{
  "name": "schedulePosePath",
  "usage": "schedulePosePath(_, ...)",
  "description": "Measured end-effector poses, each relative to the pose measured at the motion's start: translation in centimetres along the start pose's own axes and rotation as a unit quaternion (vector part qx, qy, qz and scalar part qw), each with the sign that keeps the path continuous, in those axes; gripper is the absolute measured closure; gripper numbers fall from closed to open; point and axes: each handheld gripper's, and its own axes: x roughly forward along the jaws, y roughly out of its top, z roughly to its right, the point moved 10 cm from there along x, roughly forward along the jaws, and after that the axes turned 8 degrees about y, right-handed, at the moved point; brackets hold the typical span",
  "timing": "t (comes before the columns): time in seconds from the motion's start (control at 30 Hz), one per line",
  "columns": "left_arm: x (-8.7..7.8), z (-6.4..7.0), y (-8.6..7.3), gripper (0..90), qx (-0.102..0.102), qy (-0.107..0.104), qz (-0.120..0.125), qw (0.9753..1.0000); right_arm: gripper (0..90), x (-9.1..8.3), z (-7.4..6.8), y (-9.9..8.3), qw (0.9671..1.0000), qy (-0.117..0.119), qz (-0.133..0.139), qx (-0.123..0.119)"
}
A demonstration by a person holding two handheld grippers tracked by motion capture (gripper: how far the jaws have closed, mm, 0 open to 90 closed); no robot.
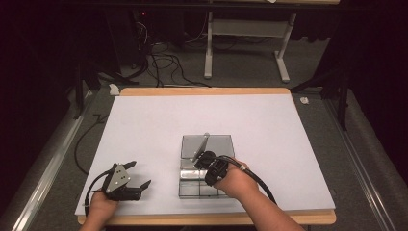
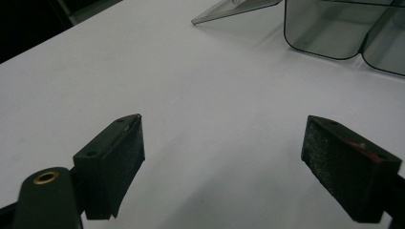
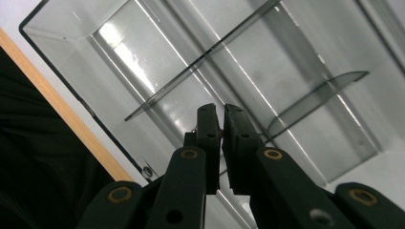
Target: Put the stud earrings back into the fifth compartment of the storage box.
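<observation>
So the work here is all happening at the clear plastic organizer box (image 1: 207, 166), which sits on the white table cover (image 1: 144, 125) toward the near edge, a bit right of center. The right gripper (image 1: 208, 159) is down inside it, jaws pinched nearly together on the thin smoky divider panel (image 3: 200, 59) — in the right gripper view you can see the two pads squeezed to a sliver with the plastic edge running between them. That makes sense to me: a thin sheet like that only gives you an edge to grab, so a tight pinch from above is about the only way to steer it into or out of its slot. Another curved divider (image 3: 317, 98) stands farther back in the tray. The left gripper (image 1: 137, 180) is parked on the table well apart from the box, jaws spread wide and holding nothing — probably just kept out of the way, or ready to brace the box if it slides. Its view looks across bare table toward the box corner (image 2: 329, 33).
</observation>
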Motion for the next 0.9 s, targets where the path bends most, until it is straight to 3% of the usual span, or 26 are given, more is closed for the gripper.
schedulePosePath(0.5,0.1,-0.1,0.0,15.0,-0.006,-0.001,-0.003,1.0000,86.4,2.6,0.0,-0.4,0.9998,0.005,-0.017,-0.005)
schedulePosePath(0.73,0.1,-0.1,-0.1,15.0,-0.003,0.000,-0.004,1.0000,82.9,2.4,-0.1,-0.5,0.9999,0.006,-0.015,-0.001)
schedulePosePath(0.9,0.1,0.0,0.0,15.1,-0.002,0.001,-0.002,1.0000,82.2,1.1,-0.2,-0.5,1.0000,0.004,-0.002,-0.003)
